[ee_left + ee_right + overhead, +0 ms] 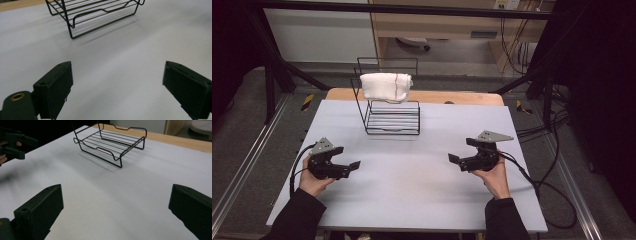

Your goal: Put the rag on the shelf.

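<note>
One folded white towel (pixel 386 86) sits atop the wire rack (pixel 392 119) at twelve o'clock on the table (pixel 412 200). Left gripper (pixel 352 165) and right gripper (pixel 454 159), both spread wide and empty, wait well apart. A careless tug could tip the light rack.

A grey floor (pixel 242 130) (cables trailing at right) surrounds the pale table (pixel 412 190), wooden cabinet (pixel 437 25) behind.

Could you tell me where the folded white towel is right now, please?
In the high view, the white towel hangs over the top of the black wire rack at the far middle of the table, well beyond both grippers.
</note>
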A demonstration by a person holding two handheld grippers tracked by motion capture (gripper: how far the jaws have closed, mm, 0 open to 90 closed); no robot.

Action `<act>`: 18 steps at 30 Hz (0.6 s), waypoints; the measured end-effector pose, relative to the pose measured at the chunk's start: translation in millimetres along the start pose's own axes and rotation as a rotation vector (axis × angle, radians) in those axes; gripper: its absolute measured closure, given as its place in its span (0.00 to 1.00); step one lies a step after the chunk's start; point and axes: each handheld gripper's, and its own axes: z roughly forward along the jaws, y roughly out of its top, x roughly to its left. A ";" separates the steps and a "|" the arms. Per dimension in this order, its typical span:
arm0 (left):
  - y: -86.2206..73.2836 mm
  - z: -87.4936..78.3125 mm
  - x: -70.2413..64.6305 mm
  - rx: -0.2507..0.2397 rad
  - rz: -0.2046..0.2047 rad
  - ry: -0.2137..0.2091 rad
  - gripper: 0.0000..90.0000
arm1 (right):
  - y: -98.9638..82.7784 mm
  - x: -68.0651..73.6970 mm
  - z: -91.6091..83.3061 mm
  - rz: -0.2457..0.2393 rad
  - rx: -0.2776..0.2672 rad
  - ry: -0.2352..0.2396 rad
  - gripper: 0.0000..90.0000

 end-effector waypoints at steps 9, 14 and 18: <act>-17.2 -5.3 1.5 0.009 0.004 0.000 0.11 | -36.4 -10.2 -18.8 0.031 0.031 0.011 0.00; -24.0 -5.9 1.2 0.021 0.013 0.000 0.12 | -52.1 -14.1 -28.2 0.021 0.037 0.008 0.00; -28.7 -4.5 0.3 0.021 0.008 -0.005 0.12 | -63.9 -15.9 -32.7 0.019 0.047 0.009 0.00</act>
